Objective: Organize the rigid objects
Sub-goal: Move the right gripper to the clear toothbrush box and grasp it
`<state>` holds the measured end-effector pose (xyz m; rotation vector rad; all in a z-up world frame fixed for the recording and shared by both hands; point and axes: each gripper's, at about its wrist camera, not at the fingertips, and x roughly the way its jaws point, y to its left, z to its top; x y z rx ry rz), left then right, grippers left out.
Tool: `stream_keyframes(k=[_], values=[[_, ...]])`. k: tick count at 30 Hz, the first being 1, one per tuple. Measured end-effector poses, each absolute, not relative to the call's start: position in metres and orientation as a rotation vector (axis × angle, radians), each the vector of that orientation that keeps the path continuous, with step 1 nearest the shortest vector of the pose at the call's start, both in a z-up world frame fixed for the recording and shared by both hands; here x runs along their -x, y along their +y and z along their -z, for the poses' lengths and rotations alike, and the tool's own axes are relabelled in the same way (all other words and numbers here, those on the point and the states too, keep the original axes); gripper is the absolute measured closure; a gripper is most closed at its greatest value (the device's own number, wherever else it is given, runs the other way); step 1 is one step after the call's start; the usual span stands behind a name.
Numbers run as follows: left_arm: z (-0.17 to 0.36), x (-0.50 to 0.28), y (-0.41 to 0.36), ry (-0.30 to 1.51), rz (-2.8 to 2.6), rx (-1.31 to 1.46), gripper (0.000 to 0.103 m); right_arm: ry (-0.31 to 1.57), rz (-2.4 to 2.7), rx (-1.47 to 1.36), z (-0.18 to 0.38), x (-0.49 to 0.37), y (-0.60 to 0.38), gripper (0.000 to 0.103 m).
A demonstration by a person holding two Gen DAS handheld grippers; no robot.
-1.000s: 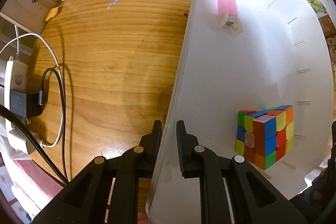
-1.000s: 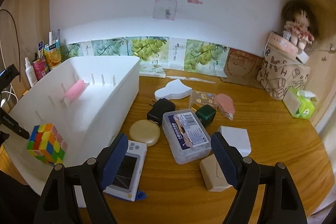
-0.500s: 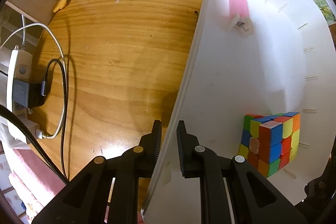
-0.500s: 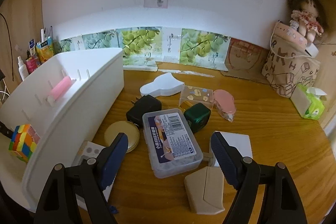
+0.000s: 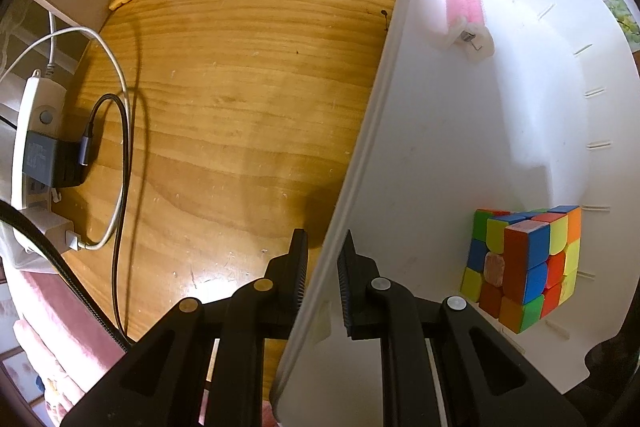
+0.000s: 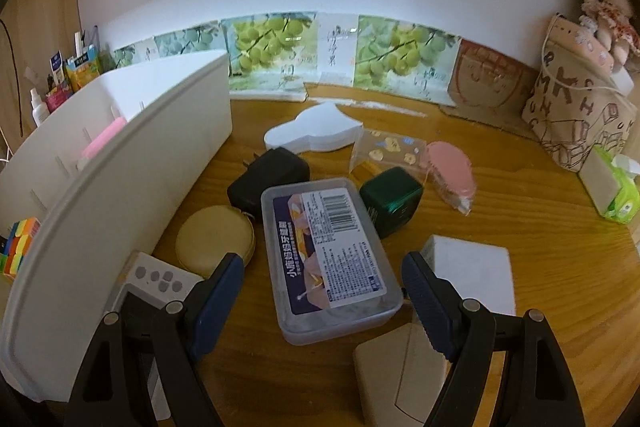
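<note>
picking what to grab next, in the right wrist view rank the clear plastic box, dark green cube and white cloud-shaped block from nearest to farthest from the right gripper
1. Clear plastic box: lying between the open fingers of the right gripper.
2. Dark green cube: just beyond the box, slightly right.
3. White cloud-shaped block: farthest back, toward the wall.

The clear plastic box (image 6: 330, 259) on the desk (image 6: 520, 219) is showing a label with a barcode and Chinese characters reading roughly 小鹿妈妈牙线. The fabric bag (image 6: 576, 111) is displaying scattered block letters, among them M, K and H. Other print is staying too small to read.
</note>
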<state>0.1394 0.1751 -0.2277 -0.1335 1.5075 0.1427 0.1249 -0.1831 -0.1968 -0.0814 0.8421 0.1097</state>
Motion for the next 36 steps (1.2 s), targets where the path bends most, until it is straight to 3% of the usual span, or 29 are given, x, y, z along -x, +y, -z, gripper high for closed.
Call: stream_keyframes(k=[21, 24, 27, 36], values=[[0.226, -0.134, 0.166, 1.499, -0.163, 0.124, 0.086, 0.941, -0.153, 0.098, 0.215, -0.14, -0.179, 0.02], [0.226, -0.135, 0.167, 1.498, -0.164, 0.125, 0.086, 0.942, -0.154, 0.09, 0.215, -0.139, -0.18, 0.027], [0.226, -0.135, 0.167, 1.498, -0.163, 0.124, 0.086, 0.945, -0.167, 0.077, 0.214, -0.138, -0.181, 0.041], [0.226, -0.134, 0.167, 1.5, -0.161, 0.119, 0.085, 0.973, -0.161, 0.067, 0.212, -0.134, -0.176, 0.041]])
